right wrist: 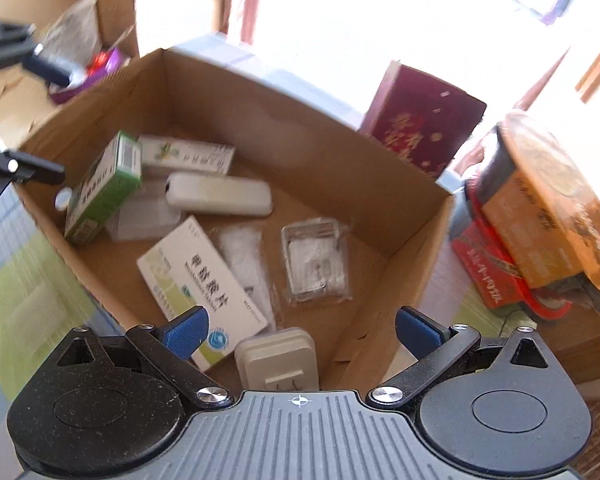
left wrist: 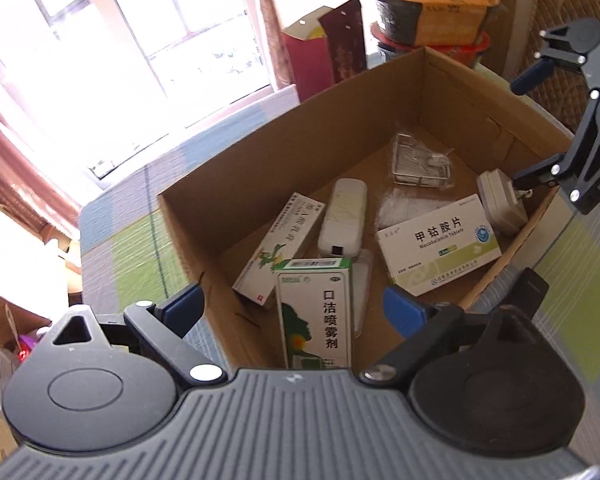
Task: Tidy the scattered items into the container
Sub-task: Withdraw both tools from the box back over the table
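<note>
An open cardboard box (left wrist: 284, 148) (right wrist: 416, 256) on the table holds the items. A green spray carton (left wrist: 314, 312) (right wrist: 104, 188) leans at the box's near wall, between but apart from the fingers of my open left gripper (left wrist: 294, 308) (right wrist: 46, 120). Beside it lie a long white-green carton (left wrist: 278, 250), a white case (left wrist: 342, 218) (right wrist: 220, 194), a white tablet box (left wrist: 440, 248) (right wrist: 200, 280), a white packet (right wrist: 244, 252) and a plastic-wrapped metal piece (left wrist: 420, 160) (right wrist: 316, 260). A white plug charger (left wrist: 500, 204) (right wrist: 278, 360) rests against the box wall, just under my open right gripper (right wrist: 302, 336) (left wrist: 528, 128).
A maroon gift box (left wrist: 328, 52) (right wrist: 420, 124) and stacked instant-noodle bowls (left wrist: 432, 12) (right wrist: 540, 208) stand just behind the cardboard box. A checked green-and-blue tablecloth (left wrist: 120, 248) covers the table. A bright window lies beyond. Cardboard and bags sit off the table's left side.
</note>
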Tool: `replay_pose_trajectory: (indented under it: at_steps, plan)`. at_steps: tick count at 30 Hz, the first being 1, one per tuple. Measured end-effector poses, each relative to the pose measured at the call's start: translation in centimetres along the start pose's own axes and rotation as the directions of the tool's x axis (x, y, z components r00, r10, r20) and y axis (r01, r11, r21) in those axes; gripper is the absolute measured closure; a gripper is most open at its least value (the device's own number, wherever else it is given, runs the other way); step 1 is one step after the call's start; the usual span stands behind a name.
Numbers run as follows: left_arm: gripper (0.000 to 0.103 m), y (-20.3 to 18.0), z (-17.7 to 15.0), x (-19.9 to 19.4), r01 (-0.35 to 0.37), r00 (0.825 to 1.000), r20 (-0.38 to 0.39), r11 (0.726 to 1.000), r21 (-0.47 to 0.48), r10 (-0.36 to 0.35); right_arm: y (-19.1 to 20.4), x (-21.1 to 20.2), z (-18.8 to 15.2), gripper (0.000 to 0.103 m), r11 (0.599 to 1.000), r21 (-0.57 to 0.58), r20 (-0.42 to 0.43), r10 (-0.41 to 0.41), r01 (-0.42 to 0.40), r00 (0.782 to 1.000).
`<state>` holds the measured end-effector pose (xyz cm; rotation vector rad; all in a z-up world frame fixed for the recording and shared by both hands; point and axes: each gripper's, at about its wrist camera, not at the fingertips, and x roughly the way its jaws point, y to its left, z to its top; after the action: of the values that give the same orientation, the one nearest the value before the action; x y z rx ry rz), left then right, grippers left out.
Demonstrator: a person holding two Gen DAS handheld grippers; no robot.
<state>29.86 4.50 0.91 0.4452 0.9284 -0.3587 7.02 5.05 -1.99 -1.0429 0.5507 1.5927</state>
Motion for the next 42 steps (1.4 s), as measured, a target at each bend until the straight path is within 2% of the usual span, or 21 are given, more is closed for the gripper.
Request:
replay_pose_trajectory:
  at_steps: [6,13,20,22,26,37,42]
  plan:
    - [0.008,0.4,-1.6,-2.9,-0.008,0.999,0.054,0.999,-0.043,0.011,-0.5,-3.1,-1.1,0.000,0.998,0.039,0.143,0.043,-0.049,0.989]
    - [0.008,0.3,-3.9,-7.1,-0.020,0.992,0.120,0.997,-0.073,0.029,-0.1,-6.1,-2.6,0.000,0.995,0.030,0.229,0.086,-0.095,0.970]
    - [0.008,0.0,-7.2,-10.3,0.000,0.987,0.156,0.991,-0.133,0.021,1.0,-9.2,-5.2,0.000,0.984,-0.017,0.333,0.174,-0.179,0.927]
    - [0.008,-0.2,-8.3,-10.8,0.012,0.988,0.156,0.990,-0.142,0.011,1.5,-10.0,-6.1,0.000,0.976,-0.049,0.354,0.214,-0.211,0.911]
    - [0.008,-0.9,-10.5,-10.7,0.029,0.992,0.129,0.985,-0.172,-0.007,2.4,-10.6,-7.6,0.000,0.968,-0.070,0.365,0.251,-0.242,0.897]
    - [0.009,-4.4,-15.0,-6.7,0.107,0.994,0.065,0.949,-0.297,-0.092,4.7,-8.2,-11.3,0.000,0.968,-0.011,0.323,0.242,-0.252,0.915]
    - [0.010,-6.7,-16.4,-4.0,0.114,0.993,0.011,0.938,-0.327,-0.117,5.5,-5.2,-12.8,0.000,0.967,0.038,0.245,0.235,-0.252,0.941]
